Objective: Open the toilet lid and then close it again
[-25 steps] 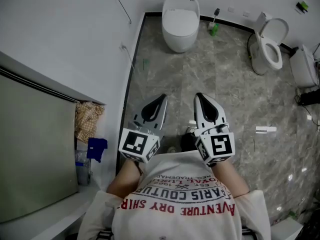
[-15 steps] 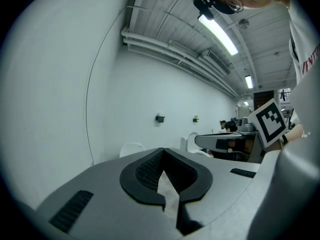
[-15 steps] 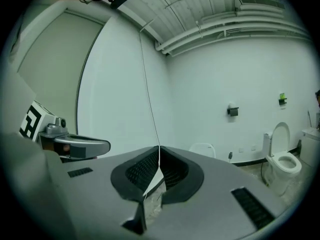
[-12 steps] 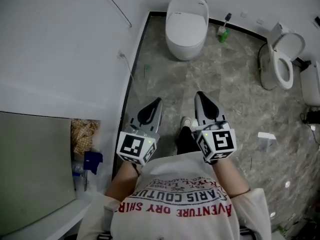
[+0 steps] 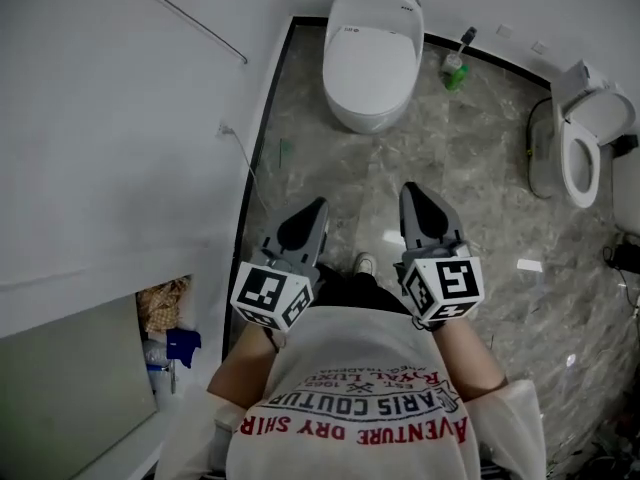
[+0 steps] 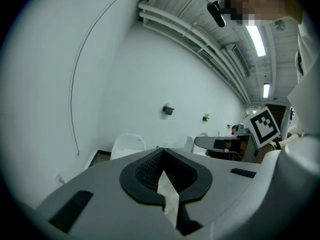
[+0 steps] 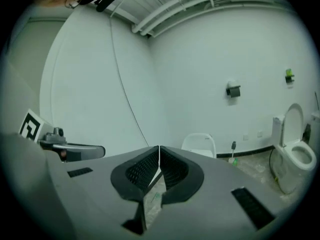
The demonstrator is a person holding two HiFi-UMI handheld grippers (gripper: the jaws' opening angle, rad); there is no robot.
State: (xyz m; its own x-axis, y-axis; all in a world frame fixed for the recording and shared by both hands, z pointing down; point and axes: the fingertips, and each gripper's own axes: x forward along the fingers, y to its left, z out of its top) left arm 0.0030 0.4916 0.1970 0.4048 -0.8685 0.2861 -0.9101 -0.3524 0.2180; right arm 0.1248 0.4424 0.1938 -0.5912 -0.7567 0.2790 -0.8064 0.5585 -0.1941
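Observation:
A white toilet (image 5: pixel 370 53) with its lid down stands against the far wall, by the left wall. It also shows small beyond the jaws as the toilet (image 6: pixel 127 145) and the toilet (image 7: pixel 199 144). My left gripper (image 5: pixel 317 207) and right gripper (image 5: pixel 410 189) are held side by side in front of the person's chest, pointing toward it and well short of it. Both are shut with nothing between the jaws. The shut left gripper (image 6: pixel 162 153) and right gripper (image 7: pixel 159 148) show the same in their own views.
A second toilet (image 5: pixel 590 143) with its lid raised stands at the right. A green toilet brush (image 5: pixel 457 68) sits between the two toilets. A small white object (image 5: pixel 530 265) lies on the marble floor. The white wall (image 5: pixel 130 148) runs along the left, with a blue item (image 5: pixel 182 346) beside it.
The person has walked toward the closed toilet, which now looks nearer and larger. Both grippers travelled along, still shut and side by side.

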